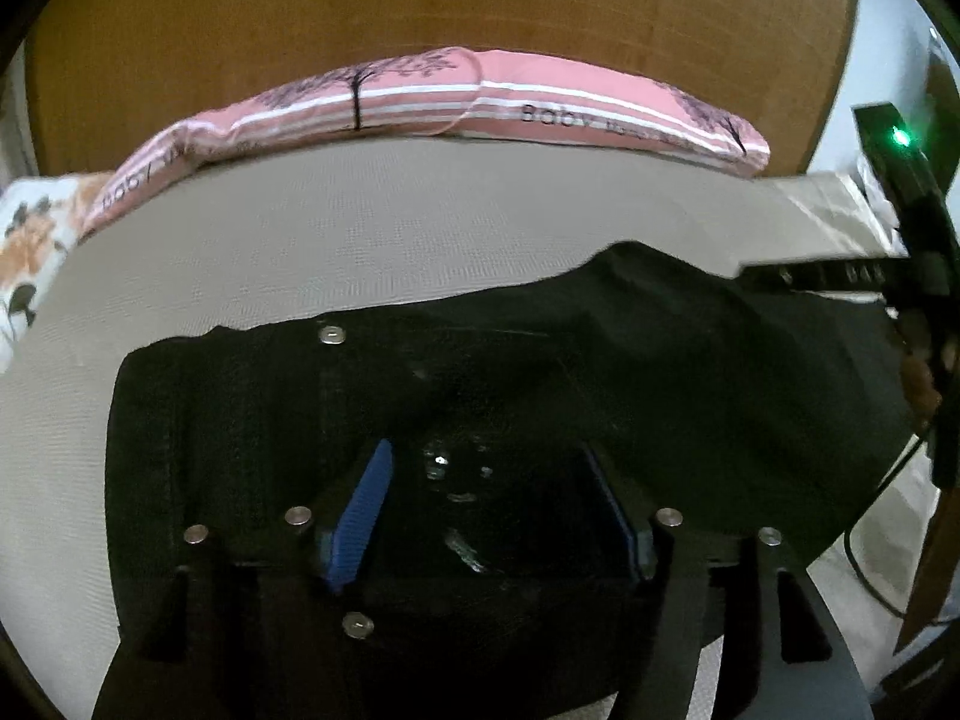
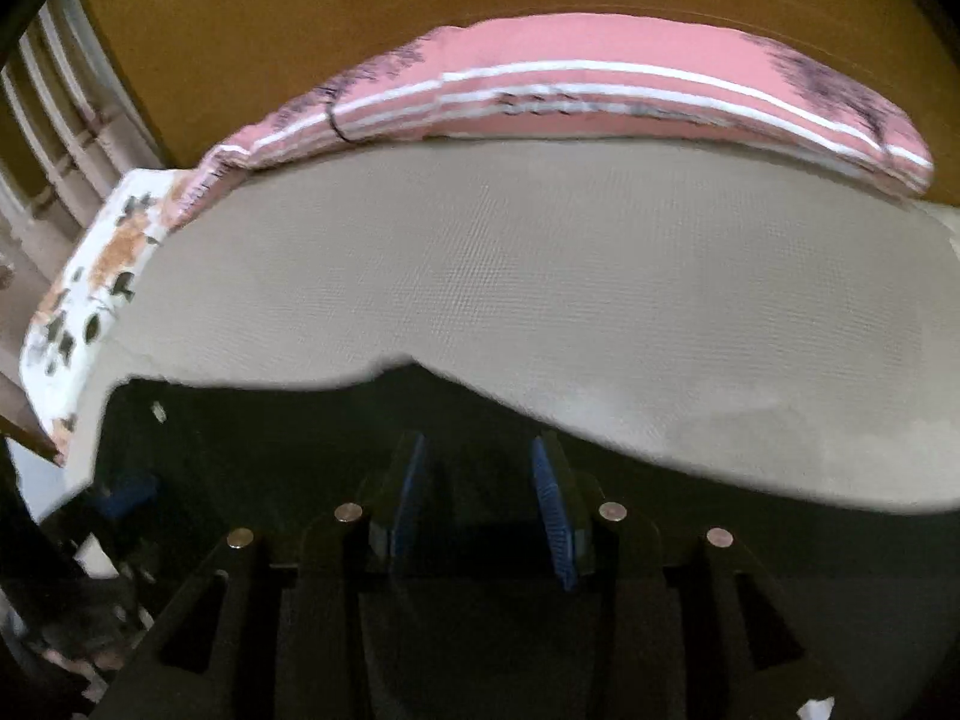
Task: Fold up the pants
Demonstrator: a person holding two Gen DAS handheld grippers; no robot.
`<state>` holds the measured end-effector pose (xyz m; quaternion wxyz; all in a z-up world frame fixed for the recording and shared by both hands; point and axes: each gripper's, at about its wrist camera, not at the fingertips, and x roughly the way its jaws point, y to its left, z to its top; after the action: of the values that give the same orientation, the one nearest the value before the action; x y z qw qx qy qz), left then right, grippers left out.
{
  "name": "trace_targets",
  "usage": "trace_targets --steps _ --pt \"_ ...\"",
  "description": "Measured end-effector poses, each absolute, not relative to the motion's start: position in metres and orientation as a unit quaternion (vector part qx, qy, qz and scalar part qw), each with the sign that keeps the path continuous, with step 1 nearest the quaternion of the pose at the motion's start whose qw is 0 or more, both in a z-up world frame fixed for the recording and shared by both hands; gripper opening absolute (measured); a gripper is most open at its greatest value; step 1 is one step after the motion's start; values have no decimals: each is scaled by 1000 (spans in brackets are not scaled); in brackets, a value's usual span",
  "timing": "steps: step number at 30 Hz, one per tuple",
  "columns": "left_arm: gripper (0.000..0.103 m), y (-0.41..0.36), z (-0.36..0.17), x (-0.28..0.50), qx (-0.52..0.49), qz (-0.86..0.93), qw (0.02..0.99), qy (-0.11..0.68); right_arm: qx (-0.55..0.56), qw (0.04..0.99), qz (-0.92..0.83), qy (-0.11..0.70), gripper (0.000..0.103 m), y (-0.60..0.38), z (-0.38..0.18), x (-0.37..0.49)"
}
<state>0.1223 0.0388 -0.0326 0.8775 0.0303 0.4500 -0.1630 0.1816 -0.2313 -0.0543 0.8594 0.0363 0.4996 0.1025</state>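
Beige bed sheet (image 1: 360,240) carries the black pants (image 1: 540,372), spread flat below a pink pillow (image 1: 480,96) at the headboard. Left gripper (image 1: 489,516) hovers over the pants, pads apart, gripping nothing. Right gripper (image 2: 480,510) narrower gap, nothing pinched.

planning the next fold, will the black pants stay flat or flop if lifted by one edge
Probably flop: the black pants already drape in soft creases on the beige bed sheet. Likely fairly heavy; the cloth looks thick, with metal rivets. They should not slide easily on the textured sheet.
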Motion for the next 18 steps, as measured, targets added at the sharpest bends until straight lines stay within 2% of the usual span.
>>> trace_targets --steps 6,14,18 --pt "66 37 -51 120 71 -137 869 471 63 854 44 515 35 -288 -75 134" --pt "66 27 -44 117 75 -136 862 482 162 849 -71 497 35 -411 -82 73" --pt "66 -2 -30 105 68 -184 858 474 194 843 -131 485 34 -473 -82 43"
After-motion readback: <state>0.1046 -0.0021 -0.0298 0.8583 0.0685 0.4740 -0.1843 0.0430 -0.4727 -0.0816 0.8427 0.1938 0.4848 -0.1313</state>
